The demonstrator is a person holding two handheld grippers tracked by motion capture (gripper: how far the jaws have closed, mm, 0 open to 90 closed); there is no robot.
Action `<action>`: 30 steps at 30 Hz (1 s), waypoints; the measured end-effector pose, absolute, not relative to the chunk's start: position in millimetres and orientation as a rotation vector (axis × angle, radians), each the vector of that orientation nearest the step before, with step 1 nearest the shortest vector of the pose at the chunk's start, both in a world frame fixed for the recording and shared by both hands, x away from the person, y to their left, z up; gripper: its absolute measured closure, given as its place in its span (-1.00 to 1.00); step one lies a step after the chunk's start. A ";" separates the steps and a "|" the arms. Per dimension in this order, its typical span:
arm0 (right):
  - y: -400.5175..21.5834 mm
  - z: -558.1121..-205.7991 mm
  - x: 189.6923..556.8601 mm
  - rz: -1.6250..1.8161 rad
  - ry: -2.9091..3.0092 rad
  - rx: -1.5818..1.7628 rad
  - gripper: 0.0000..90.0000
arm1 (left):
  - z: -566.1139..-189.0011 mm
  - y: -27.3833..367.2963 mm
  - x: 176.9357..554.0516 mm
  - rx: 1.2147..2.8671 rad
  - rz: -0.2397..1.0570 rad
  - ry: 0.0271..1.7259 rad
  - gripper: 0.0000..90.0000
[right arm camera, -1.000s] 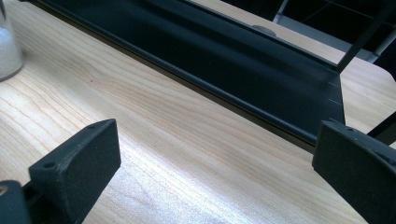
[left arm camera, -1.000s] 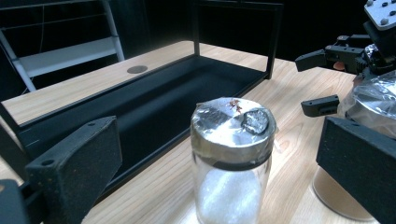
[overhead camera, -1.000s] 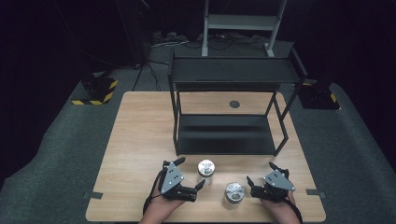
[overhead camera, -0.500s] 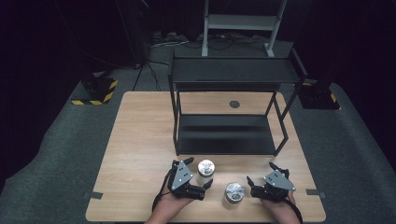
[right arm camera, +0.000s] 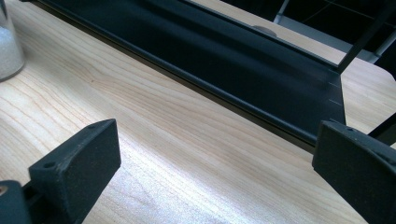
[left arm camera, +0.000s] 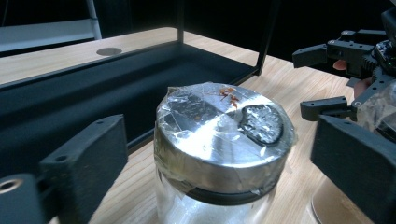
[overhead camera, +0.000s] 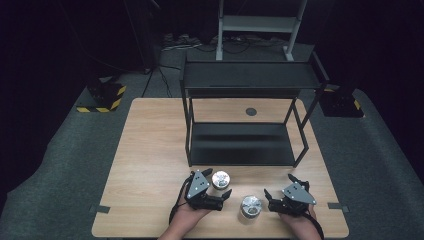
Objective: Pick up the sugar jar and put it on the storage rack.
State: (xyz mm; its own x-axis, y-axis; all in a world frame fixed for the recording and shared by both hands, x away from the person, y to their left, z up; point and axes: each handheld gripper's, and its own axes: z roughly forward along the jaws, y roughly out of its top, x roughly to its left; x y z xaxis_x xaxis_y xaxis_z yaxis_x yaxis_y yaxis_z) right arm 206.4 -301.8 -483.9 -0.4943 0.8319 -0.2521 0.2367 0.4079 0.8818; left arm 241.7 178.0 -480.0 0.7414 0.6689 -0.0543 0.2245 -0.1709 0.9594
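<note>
- Wooden table [overhead camera: 145, 165] spread across the middle of the high view, black two-tier rack [overhead camera: 247, 120] planted at its centre.
- Two foil-capped glass jars low in the frame: rear jar [overhead camera: 220, 179] just below the rack's lower shelf, front jar [overhead camera: 250, 206] lower and to the right, well apart from the shelf.
- Left gripper [overhead camera: 218, 184] wrapped around the rear jar, one jaw above it in the frame, one below; jar dead centre between the jaws in the left gripper view [left arm camera: 224, 135], standing upright, long axis vertical, cap at jaw height.
- Jaws just been closing in, jar between them, yet a gap on either side of the cap: no pad contact visible, so not gripping yet.
- Judgement: only a straight squeeze left, no reach or turn needed.
- Right gripper [overhead camera: 277, 189] at lower right, jaws spread wide over bare wood in its own view, holding nothing.
- Front jar just left of the right gripper, off the line of its jaws.
- Nearer hand for the rear jar: the left, plainly.
</note>
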 end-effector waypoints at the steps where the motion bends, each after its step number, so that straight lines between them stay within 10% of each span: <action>1: -301.9 -483.9 206.4 1.070 1.956 0.909 -1.00 | -480.1 177.5 241.8 1.740 0.464 0.710 -0.84; 15: -301.3 -483.8 206.5 1.066 1.958 0.907 -1.00 | -482.2 175.6 236.2 1.745 0.510 0.682 -0.26; 30: -300.6 -482.7 207.4 1.059 1.965 0.908 -1.00 | -476.3 179.6 236.8 1.747 0.501 0.679 -0.23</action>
State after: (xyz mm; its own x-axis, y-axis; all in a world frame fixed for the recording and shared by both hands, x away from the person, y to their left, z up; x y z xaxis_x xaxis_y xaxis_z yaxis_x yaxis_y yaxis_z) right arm 207.4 -300.6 -482.7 -0.4967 0.8293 -0.2559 0.2422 0.4156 0.8767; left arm 236.8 179.6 -476.3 0.7427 0.6695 -0.0098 0.1879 -0.1943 0.9628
